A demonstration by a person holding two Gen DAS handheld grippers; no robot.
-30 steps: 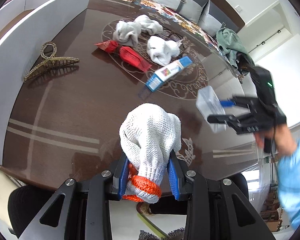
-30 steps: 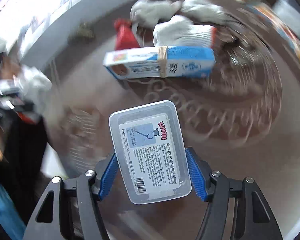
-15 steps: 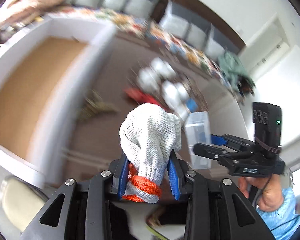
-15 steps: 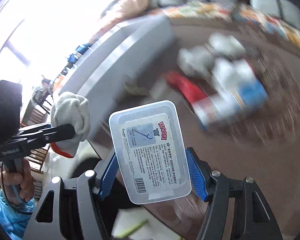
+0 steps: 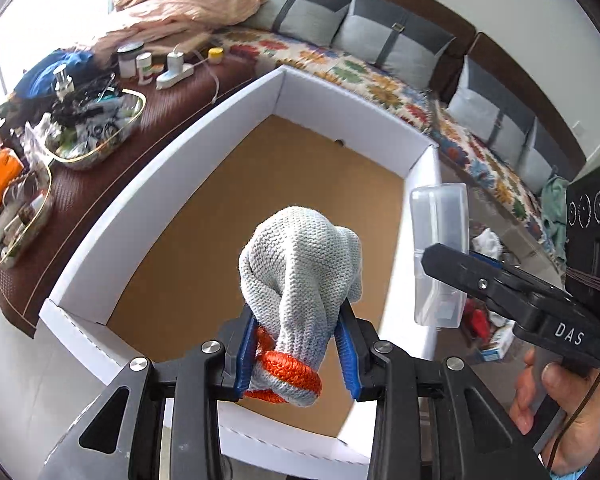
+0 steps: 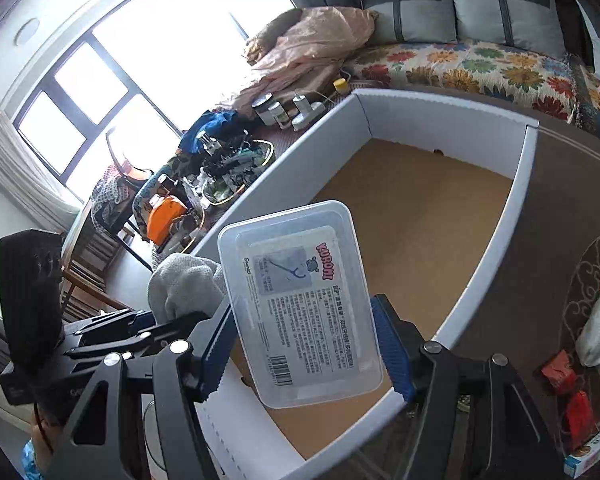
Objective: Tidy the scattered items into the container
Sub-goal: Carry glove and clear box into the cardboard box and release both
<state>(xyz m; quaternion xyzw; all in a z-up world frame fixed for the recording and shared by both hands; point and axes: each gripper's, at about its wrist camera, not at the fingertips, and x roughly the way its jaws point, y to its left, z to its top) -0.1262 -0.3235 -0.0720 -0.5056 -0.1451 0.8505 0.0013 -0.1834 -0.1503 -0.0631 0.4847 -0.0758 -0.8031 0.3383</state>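
Over the white cardboard box (image 5: pixel 172 184) with its bare brown floor, you have both tools loaded: your left gripper (image 5: pixel 298 354) is clamped on a rolled white knit glove (image 5: pixel 300 264) with an orange cuff, and your right gripper (image 6: pixel 306 350) is clamped on a clear plastic case (image 6: pixel 300 300) with a printed label. Both items hang above the box's near end, the case just beside the right wall. That box sits on a dark brown table (image 6: pixel 560 200) with pale inlay lines and a scroll pattern. Past its right wall, more white gloves (image 6: pixel 598 328), red packets (image 6: pixel 558 368) and a blue-and-white carton (image 6: pixel 588 454) lie scattered on the tabletop. To the left of the box, gold-rimmed trays (image 5: pixel 100 132) of clutter, jars and bottles crowd the table. Behind runs a sofa (image 5: pixel 360 64) with a floral cover, grey cushions and a pink blanket, beside a bright window (image 6: pixel 92 92).
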